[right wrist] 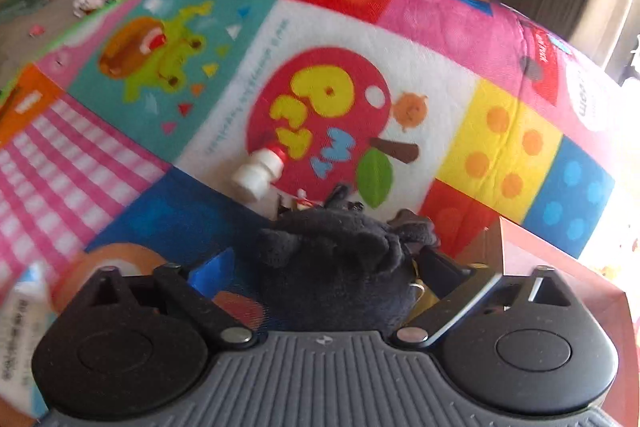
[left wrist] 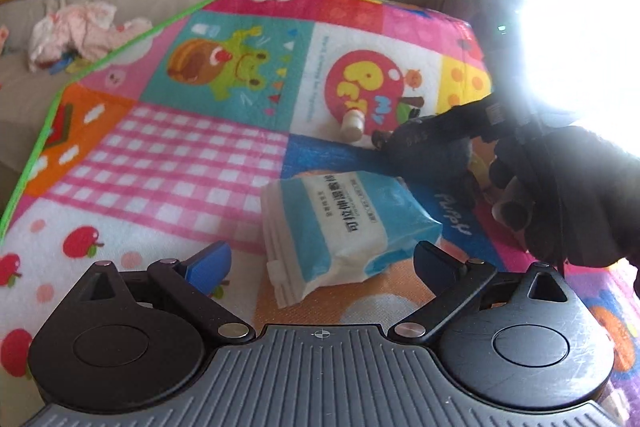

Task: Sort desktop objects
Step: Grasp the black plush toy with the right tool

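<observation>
Rt gripper (right wrist: 316, 267) set wide round a dark grey plush toy (right wrist: 332, 267); toy sits between the blue pad (right wrist: 212, 273) and the black finger on the far side; whether the pads press yet can't be told, view blurred; no lift seen, toy judged resting on the patchwork play mat of bright printed fabric (right wrist: 516, 139).

Lt gripper (left wrist: 320, 263) spread, nothing gripped; a blue-and-white soft pack of wet wipes (left wrist: 344, 227) lies just ahead, between the fingers' lines but untouched; seen from the lt wrist, a black-gloved hand (left wrist: 576, 195) carries the rt tool over the toy.

Small white plastic bottle w/ red neck band (right wrist: 260, 169) lies on its side just beyond the toy, on the red apple print; a reddish-brown box edge (right wrist: 560, 267) shows at the rt, poss. the sort bin, not certain.

Step judged: grasp of plush toy. To be done well:
- jaws to be closed on the toy's body, not ears or loose fur; plush compresses, so a deep bite is wanted
- small brass-looking bit at the toy's rt side to be kept clear of the pad
- bottle nearby to be left unknocked; lift straight up before any swing
- mat is soft; fabric not to be pinched w/ the toy
</observation>
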Available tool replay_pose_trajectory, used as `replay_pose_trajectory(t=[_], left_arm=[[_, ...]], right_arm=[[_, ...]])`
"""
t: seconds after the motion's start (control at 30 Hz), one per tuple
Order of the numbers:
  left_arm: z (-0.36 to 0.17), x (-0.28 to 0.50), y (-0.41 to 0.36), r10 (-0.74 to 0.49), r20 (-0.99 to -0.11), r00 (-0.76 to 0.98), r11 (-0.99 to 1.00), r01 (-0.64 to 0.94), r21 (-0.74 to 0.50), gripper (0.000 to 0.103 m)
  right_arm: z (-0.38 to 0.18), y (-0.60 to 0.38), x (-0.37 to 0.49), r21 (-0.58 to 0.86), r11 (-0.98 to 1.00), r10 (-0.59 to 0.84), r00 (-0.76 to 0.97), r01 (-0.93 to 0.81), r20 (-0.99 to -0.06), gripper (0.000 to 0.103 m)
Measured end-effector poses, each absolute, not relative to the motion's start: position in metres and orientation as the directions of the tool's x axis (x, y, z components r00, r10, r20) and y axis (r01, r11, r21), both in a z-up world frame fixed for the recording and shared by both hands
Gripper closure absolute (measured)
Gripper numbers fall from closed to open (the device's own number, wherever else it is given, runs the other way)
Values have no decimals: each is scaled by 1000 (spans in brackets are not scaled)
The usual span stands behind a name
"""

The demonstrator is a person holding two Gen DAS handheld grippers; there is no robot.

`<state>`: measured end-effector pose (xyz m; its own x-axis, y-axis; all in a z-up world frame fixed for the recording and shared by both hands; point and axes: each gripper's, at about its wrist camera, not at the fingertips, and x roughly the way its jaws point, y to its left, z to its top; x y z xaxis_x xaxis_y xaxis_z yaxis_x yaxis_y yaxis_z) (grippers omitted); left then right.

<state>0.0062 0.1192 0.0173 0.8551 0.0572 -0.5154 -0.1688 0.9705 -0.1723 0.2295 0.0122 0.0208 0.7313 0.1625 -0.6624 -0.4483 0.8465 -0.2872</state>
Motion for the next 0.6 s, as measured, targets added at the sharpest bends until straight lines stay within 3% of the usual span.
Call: replay_pose_trajectory(t=[0.2, 0.33, 0.47, 0.6], left_arm=[[20, 6, 115, 55, -509, 859, 977, -152, -152, 2], [23, 7, 125, -39, -529, 848, 950, -132, -282, 3], [28, 10, 133, -153, -521, 840, 892, -110, -438, 2], [33, 13, 128, -149, -509, 848, 901, -95, -423, 0]], right_arm=[[48, -24, 178, -198, 825, 297, 705, -529, -644, 24], [72, -80, 127, -67, 795, 431, 639, -603, -637, 24], [86, -132, 85, -51, 816, 428, 660, -576, -618, 24], [77, -171, 53, -92, 869, 339, 721, -486, -604, 24]])
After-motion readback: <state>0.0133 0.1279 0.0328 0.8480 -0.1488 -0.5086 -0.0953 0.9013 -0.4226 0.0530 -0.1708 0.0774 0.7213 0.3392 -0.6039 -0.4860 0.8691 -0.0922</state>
